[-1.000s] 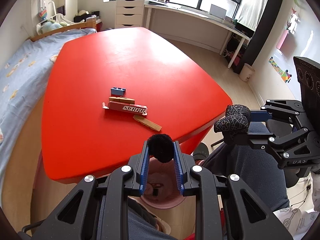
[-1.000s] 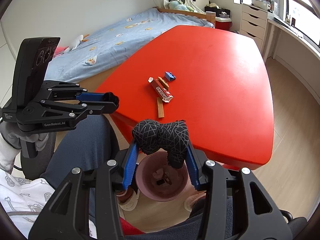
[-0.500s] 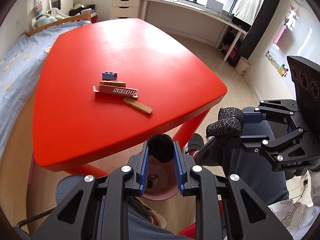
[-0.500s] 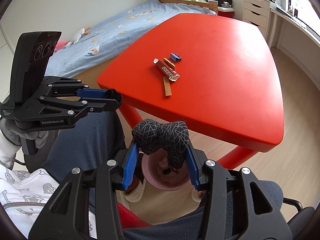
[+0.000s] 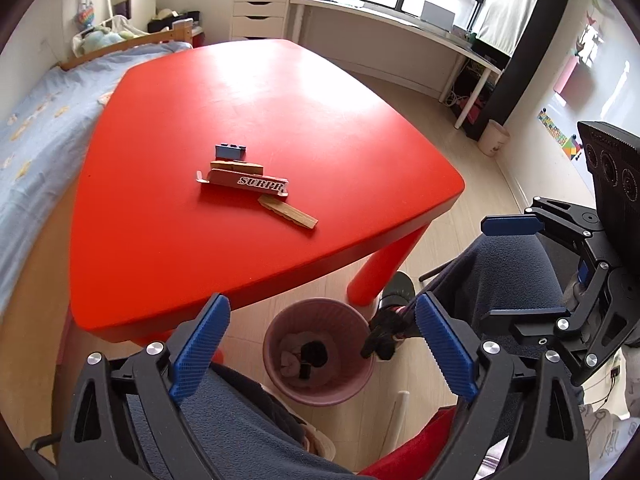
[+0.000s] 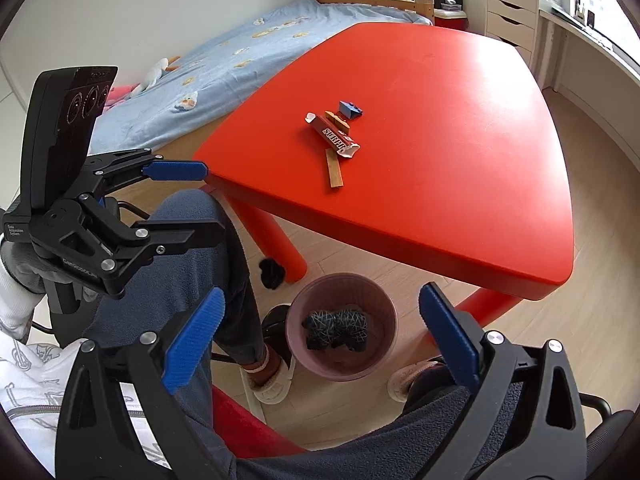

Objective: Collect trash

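With both tools spread apart and empty over the bin [image 5: 318, 354], we see the wrapper [image 5: 246, 179] ahead on the counter [image 5: 168, 240], lengthwise across the left tool [image 5: 320, 346], nearer it than the right tool [image 6: 320, 338].

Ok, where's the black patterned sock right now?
In the right wrist view the sock lies inside the pink bin on the floor, just below the red table's near edge, between the open right gripper's jaws.

Left wrist camera sat above the person's lap, facing forward and down past its own fingers [image 5: 444, 344] toward the window wall. Right wrist camera, alongside, faced toward the bed. Both views shared the bin [image 5: 320, 392] [image 6: 344, 368] close below and the table [image 5: 160, 208] [image 6: 440, 200] beyond.
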A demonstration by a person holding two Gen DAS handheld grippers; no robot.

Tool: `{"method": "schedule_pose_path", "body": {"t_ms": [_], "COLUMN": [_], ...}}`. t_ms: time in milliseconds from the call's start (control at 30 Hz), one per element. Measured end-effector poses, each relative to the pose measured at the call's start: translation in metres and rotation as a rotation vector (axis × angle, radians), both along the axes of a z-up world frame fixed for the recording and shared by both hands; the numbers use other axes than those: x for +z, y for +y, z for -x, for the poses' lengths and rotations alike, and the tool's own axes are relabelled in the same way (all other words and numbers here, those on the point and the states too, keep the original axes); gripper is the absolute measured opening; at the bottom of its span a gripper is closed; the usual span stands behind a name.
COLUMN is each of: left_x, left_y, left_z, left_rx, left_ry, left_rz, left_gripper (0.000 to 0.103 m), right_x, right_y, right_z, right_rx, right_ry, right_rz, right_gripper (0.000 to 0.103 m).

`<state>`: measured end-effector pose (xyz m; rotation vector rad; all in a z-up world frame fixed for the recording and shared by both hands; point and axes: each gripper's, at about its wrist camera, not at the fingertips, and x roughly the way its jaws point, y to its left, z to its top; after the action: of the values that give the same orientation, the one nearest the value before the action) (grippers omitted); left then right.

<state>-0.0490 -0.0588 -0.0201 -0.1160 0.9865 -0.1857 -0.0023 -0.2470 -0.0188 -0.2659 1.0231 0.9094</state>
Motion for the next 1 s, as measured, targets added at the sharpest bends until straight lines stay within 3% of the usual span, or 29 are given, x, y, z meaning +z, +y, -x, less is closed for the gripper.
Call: {"method": "schedule_pose_path", "body": {"t_ms": [1000], "left_x": [0.006], "left_y": [0.017], "left_z": [-0.010], "left_rx": [0.050], "left_ry": [-0.003], "left_rz": [0.001], "left_gripper": [0.095], "right_x": [0.002], "right_y": [0.008], "right_z": [-0.006], "right_rx": [-0.001], "right_ry": [-0.016], "right_rz": [0.013], "right_gripper": [0.100]}}
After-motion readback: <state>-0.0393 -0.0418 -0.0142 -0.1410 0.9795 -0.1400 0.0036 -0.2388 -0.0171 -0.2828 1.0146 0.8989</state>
